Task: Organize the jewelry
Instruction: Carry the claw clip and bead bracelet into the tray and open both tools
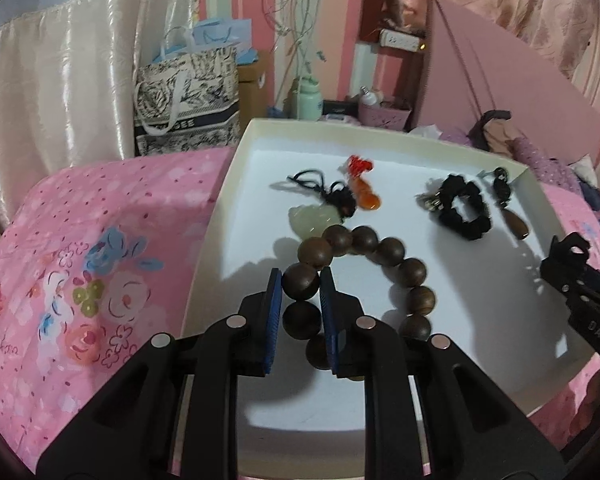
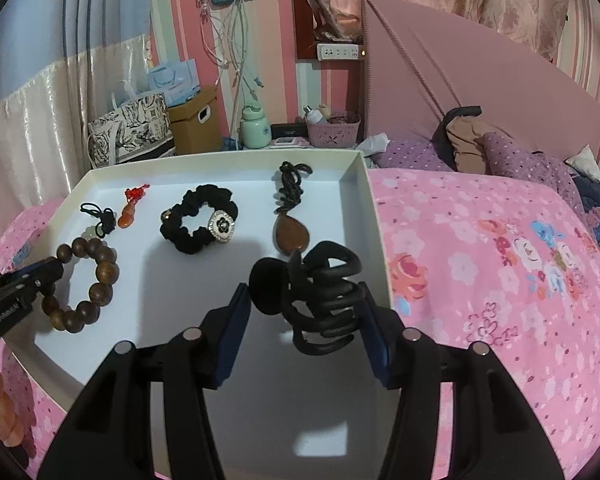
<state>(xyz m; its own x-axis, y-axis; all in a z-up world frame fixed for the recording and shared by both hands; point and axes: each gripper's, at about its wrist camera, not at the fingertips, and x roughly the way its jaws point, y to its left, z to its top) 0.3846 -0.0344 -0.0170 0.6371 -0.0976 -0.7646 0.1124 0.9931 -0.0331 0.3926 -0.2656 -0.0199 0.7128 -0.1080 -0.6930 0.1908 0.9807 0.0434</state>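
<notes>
A white shallow tray (image 1: 236,168) (image 2: 364,184) lies on a pink floral bed. My left gripper (image 1: 300,280) is shut on a brown wooden bead bracelet (image 1: 400,256) (image 2: 100,280) at the tray's near left. My right gripper (image 2: 304,292) holds a black hair claw clip (image 2: 324,300) between its blue pads, over the tray's near right. In the tray lie a black scrunchie with a flower brooch (image 2: 198,220) (image 1: 466,208), a brown teardrop pendant on a black cord (image 2: 292,232) (image 1: 516,224), a pale jade pendant (image 1: 310,220), and an orange pendant with a red knot (image 1: 366,192) (image 2: 128,212).
The pink floral bedspread (image 2: 500,280) (image 1: 80,280) surrounds the tray. A purple pillow with clothes (image 2: 480,148) lies at the headboard. A patterned tote bag (image 1: 188,100), a cardboard box (image 2: 196,124), a green bottle (image 2: 256,128) and a pink basket (image 2: 332,130) stand behind the tray.
</notes>
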